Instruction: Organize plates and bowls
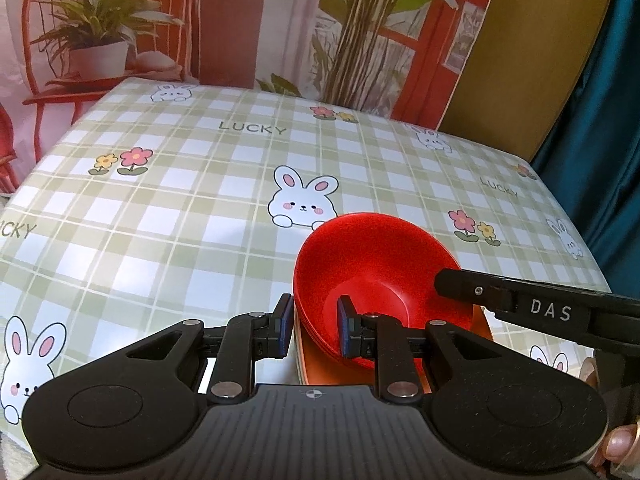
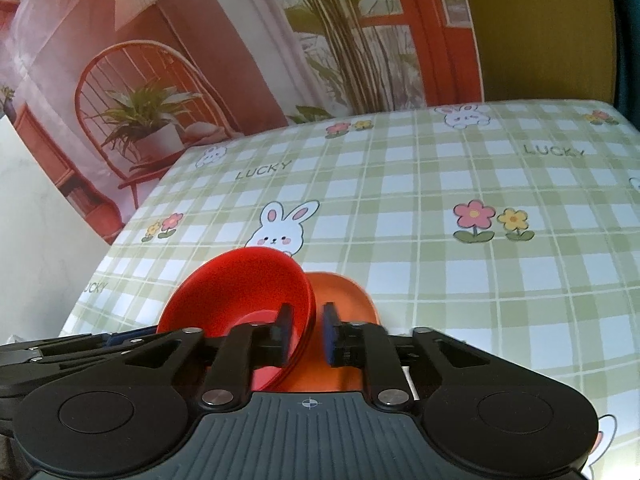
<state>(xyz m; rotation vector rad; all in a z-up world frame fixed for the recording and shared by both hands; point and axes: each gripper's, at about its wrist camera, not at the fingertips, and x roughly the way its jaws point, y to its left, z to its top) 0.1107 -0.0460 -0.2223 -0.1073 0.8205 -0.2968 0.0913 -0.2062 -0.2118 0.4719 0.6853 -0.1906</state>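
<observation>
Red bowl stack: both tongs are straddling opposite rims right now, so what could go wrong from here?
1. The left tongs and right tongs each straddle a rim of the red bowl stack with a gap; uneven closing could tip the already tilted bowls.
2. The stack leans on the orange plate; lifting may drag or slide it.
3. The nested bowls could separate if only the top rim is gripped.

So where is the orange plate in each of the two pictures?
Left wrist view: orange plate at lower right, mostly hidden beneath the red bowl.
Right wrist view: orange plate at lower centre, just right of the red bowl.
Shared landmark: the bunny print just beyond the bowl.
</observation>
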